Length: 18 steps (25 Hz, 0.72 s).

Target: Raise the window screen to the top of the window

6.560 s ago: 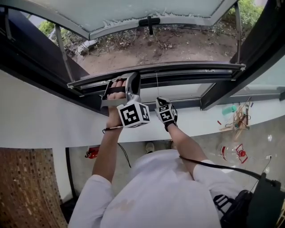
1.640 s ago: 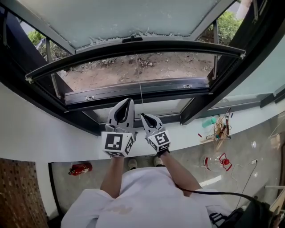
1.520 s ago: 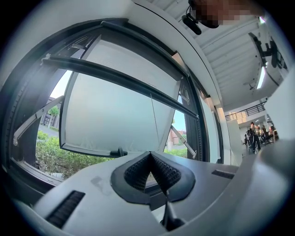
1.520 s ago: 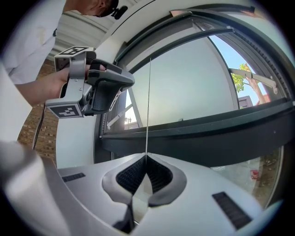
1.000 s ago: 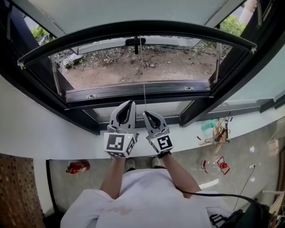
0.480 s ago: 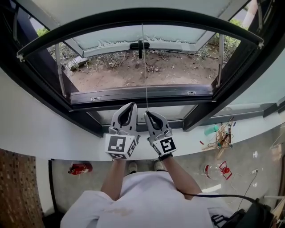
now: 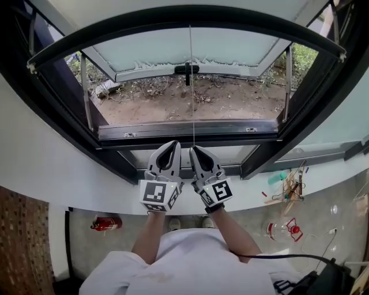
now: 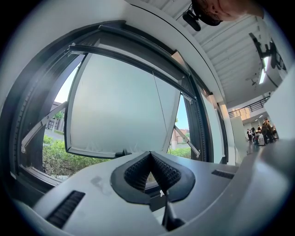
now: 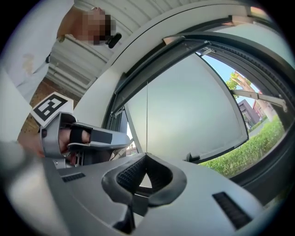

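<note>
Clearly, the right gripper's (image 9: 146,156) jaws are pressed together on the thin pull cord (image 9: 147,115), which runs into the seam between the pads and rises straight up from the tips. The left gripper's (image 8: 150,154) jaws are likewise closed, but nothing is held in them; the cord is seen passing just beside their tips. The window screen's dark bar (image 7: 173,17) is found well above and ahead of both jaws, at the far end of the cord. It seems close to the top of the window frame (image 7: 190,130), with the frosted sash (image 7: 230,49) swung outward beyond it.

Several failures may be expected from here. So thin a cord could be lost from the ribbed pads if it is tugged sharply, and the bar's travel would then be left uncontrolled; no second grip is offered by the empty left gripper. If the cord is drawn sideways from the jaws, the bar could be canted and jammed short of the top. The cord might also be caught between the two grippers, which are held side by side.
</note>
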Available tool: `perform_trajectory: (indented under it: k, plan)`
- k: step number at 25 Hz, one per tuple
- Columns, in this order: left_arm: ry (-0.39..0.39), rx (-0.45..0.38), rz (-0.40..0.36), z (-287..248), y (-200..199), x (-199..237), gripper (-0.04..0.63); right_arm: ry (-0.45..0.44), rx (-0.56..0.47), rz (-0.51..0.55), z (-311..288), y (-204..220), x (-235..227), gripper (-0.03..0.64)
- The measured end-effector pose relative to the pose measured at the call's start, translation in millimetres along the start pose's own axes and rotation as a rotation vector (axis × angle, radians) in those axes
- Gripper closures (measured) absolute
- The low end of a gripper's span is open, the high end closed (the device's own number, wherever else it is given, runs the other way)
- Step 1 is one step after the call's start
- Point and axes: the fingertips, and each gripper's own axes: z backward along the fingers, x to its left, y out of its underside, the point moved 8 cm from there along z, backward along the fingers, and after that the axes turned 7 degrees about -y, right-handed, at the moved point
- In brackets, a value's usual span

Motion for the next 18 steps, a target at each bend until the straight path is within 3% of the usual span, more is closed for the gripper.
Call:
perform_trajectory:
  k: [18]
  plan:
    - [0.013, 0.012, 0.002, 7, 1, -6, 0.595, -0.022, -0.139, 0.017, -4, -58, 5, 0.617]
